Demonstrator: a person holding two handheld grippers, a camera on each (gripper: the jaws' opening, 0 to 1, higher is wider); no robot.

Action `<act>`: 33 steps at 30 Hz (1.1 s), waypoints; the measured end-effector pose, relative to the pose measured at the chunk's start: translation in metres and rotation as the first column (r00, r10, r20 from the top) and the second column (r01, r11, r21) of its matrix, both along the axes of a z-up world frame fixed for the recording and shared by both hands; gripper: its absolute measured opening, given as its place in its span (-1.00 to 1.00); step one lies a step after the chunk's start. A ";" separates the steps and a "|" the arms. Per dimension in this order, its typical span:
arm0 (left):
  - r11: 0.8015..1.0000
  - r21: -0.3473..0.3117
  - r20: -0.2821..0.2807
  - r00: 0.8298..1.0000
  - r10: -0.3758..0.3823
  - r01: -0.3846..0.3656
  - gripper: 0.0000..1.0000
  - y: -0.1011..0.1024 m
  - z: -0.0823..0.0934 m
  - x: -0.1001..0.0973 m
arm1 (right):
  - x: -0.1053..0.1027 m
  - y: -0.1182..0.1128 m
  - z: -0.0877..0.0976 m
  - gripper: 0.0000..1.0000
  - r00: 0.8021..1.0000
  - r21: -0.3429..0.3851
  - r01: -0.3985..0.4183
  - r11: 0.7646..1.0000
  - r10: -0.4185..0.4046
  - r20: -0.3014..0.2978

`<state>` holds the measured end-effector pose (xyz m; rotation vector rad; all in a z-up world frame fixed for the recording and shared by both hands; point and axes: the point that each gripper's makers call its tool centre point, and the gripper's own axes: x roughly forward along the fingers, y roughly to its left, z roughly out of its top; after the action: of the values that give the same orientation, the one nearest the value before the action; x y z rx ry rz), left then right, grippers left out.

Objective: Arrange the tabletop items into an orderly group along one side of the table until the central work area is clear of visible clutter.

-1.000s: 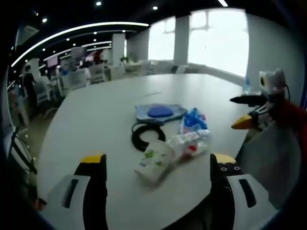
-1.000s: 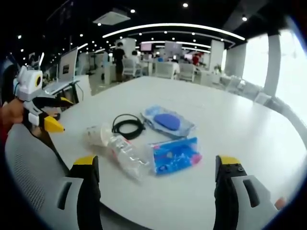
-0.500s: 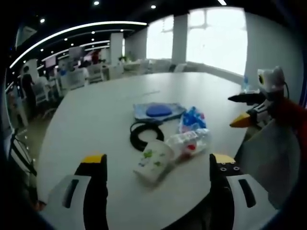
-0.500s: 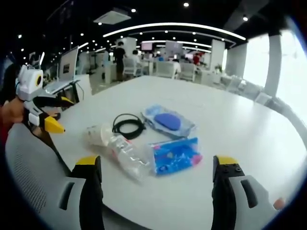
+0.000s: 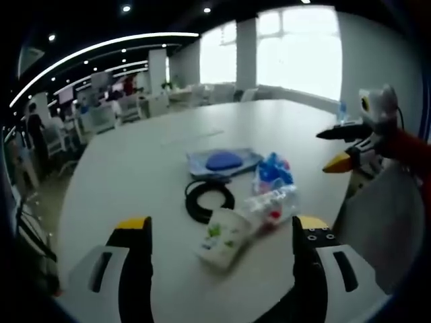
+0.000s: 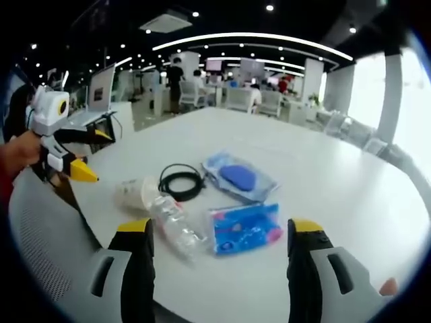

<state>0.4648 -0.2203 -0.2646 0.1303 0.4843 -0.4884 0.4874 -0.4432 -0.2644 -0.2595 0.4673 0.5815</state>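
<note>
A cluster lies mid-table: a paper cup on its side, a clear plastic bottle, a blue packet, a black cable coil and a clear bag holding a blue oval. My left gripper is open, hovering short of the cup. The right gripper hangs open at the table's right edge. In the right gripper view the cup, bottle, packet, cable and bag lie ahead of my open right gripper. The left gripper is open at the left.
The white round table has bare surface around the cluster. A grey mesh chair back stands at the near edge, also seen low on the left. Office desks, chairs and people fill the background.
Both views have shifted a little with the hands. The right gripper's jaws stand slightly closer together. The items on the table have not moved.
</note>
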 end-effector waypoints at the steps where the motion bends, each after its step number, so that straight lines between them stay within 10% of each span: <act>1: 1.000 0.000 0.002 1.000 -0.002 0.002 0.64 0.000 0.001 0.002 | 0.003 -0.001 0.002 0.56 1.000 -0.005 -0.006 1.000 0.006 0.005; 16: 0.998 0.035 0.032 0.998 -0.047 0.045 0.60 -0.005 0.018 0.046 | 0.045 -0.009 0.029 0.39 0.998 -0.024 -0.011 1.000 0.013 0.065; 33: 0.996 0.038 0.014 0.997 -0.077 0.076 0.50 -0.017 0.015 0.093 | 0.089 -0.013 0.017 0.26 0.999 -0.036 0.024 0.999 -0.023 0.026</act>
<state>0.5578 -0.2370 -0.2498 0.1889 0.4744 -0.5533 0.5766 -0.4565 -0.2474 -0.2952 0.4555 0.5462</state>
